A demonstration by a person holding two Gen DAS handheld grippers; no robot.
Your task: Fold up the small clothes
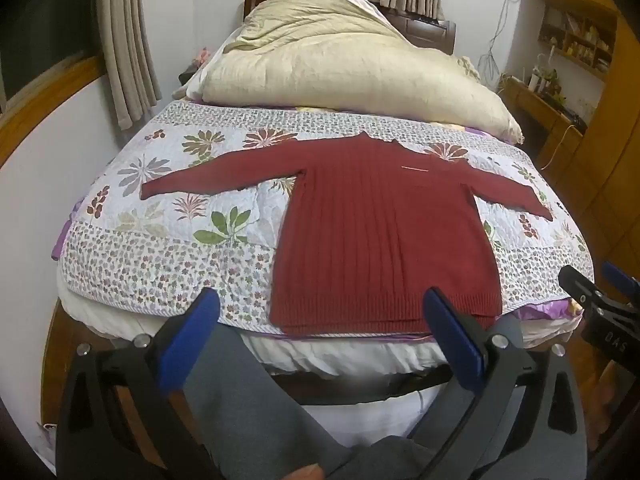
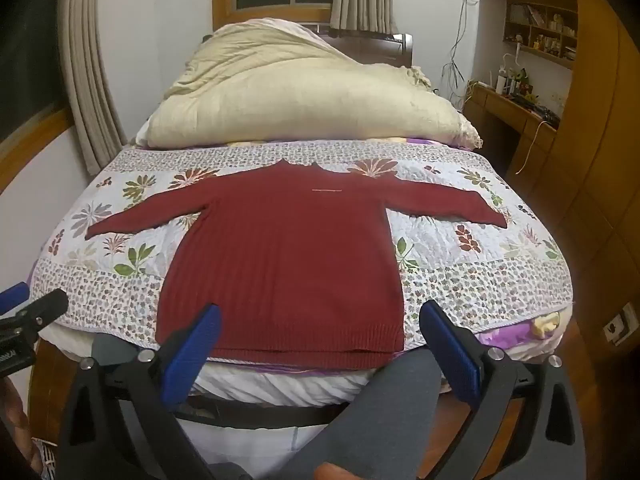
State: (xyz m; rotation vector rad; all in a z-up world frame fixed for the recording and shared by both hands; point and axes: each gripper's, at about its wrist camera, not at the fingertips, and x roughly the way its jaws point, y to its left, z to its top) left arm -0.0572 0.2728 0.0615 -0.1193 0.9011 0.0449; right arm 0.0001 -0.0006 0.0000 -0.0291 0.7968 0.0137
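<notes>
Red sweater [image 1: 380,232] flat on quilt [image 1: 168,264], sleeves spread. Left gripper [image 1: 320,332], right gripper [image 2: 320,340] gaping, empty, near hem. Risk: pinching quilt too.

The bed [image 1: 360,354] carries a floral quilted bedspread [image 1: 168,256] over its near end. A dark red ribbed sweater [image 1: 380,240] lies flat on the bedspread, sleeves spread to both sides, collar toward the headboard, hem at the near edge. A bunched cream duvet [image 1: 340,68] occupies the far end.
</notes>
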